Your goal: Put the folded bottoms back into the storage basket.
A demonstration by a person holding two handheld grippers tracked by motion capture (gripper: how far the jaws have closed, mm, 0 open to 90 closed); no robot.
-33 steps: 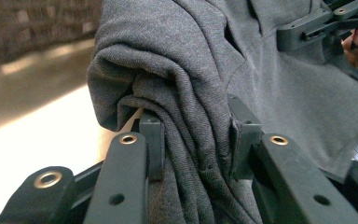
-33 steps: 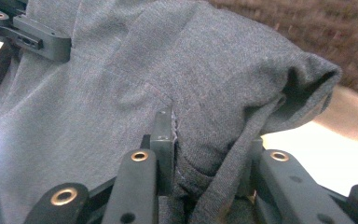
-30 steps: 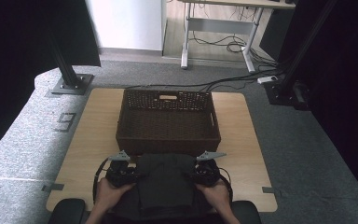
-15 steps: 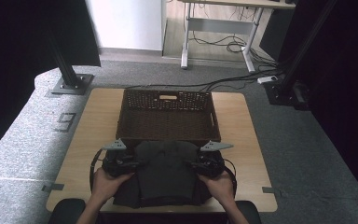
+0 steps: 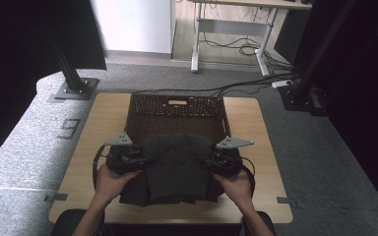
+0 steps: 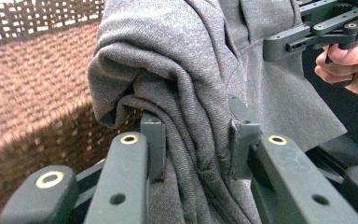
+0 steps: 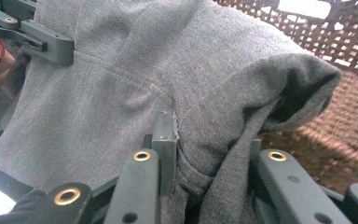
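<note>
Both tools grip folded garment (image 5: pixel 177 167) (grey) — lifted.

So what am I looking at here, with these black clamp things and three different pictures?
A person sits at a wooden table and holds a hand-operated clamp, a tool, in each hand. The high view comes from a fixed camera above the table. There you see the left tool and the right tool gripping the two sides of a folded dark grey garment, lifted in front of a brown wicker basket. The other two pictures come from small cameras that ride on the tools themselves, looking along their black jaws. In each, the jaws are pressed on a thick bunch of the grey fabric, with the basket's weave behind.
</note>
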